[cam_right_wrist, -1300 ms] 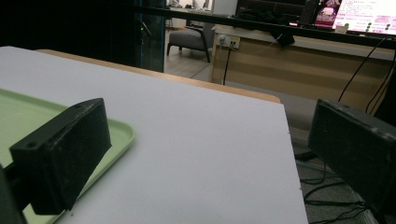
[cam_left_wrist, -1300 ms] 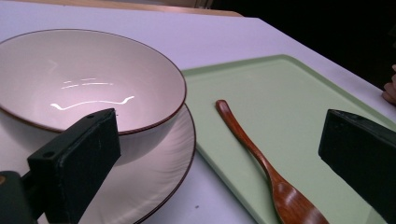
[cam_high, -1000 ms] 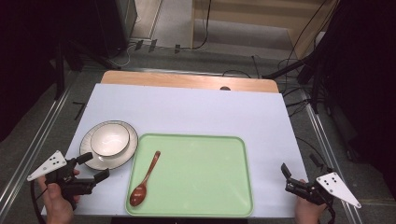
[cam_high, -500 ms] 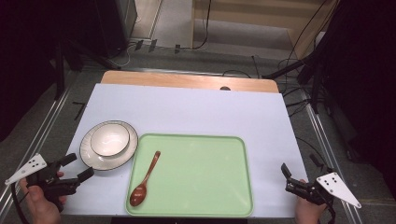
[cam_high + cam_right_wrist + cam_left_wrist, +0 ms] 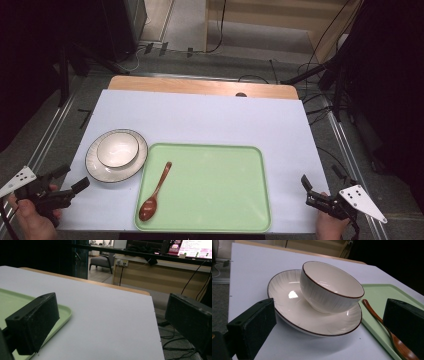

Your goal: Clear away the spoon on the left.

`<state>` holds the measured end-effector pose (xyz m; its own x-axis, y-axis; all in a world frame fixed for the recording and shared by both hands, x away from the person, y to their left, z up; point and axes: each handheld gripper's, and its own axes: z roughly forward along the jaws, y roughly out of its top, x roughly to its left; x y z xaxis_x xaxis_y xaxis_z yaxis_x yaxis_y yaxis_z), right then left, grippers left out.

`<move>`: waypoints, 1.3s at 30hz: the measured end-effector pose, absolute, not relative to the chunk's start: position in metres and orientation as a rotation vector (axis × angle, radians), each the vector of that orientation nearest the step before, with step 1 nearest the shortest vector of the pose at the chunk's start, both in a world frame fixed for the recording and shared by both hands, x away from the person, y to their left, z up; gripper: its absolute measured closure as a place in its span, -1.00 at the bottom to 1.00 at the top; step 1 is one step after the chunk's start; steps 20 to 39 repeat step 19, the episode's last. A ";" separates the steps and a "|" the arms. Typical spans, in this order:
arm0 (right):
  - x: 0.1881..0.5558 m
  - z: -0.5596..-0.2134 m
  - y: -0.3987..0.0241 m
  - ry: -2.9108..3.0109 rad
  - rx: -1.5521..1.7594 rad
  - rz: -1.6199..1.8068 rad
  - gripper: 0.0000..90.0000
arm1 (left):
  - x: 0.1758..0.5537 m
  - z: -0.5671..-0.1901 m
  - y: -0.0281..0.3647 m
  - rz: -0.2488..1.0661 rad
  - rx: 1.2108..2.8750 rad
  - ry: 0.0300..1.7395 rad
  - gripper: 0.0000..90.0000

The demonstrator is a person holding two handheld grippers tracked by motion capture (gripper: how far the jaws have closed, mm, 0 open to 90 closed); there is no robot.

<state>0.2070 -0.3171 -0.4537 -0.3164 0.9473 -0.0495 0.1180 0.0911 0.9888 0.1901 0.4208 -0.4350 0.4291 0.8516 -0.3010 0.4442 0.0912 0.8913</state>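
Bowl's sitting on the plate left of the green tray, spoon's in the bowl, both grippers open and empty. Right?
Not quite: the spoon isn't in the bowl; it lies on the green tray, as the high view shows. The bowl does sit on the plate left of the tray, and both the left gripper and right gripper are open and empty.

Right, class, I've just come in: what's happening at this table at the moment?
A person sits at the table with a gripper in each hand, and neither holds anything. The left gripper is open near the table's left edge, facing a bowl that sits on a plate. The right gripper is open at the right edge. A wooden spoon lies in the green tray.
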 end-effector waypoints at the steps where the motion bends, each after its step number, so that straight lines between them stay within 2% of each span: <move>1: 0.207 -0.454 -0.317 1.575 1.084 1.318 -1.00 | 0.190 -0.435 0.422 0.444 1.537 1.192 -1.00; 39: 0.207 -0.454 -0.317 1.578 1.084 1.320 -1.00 | 0.190 -0.438 0.425 0.451 1.547 1.211 -1.00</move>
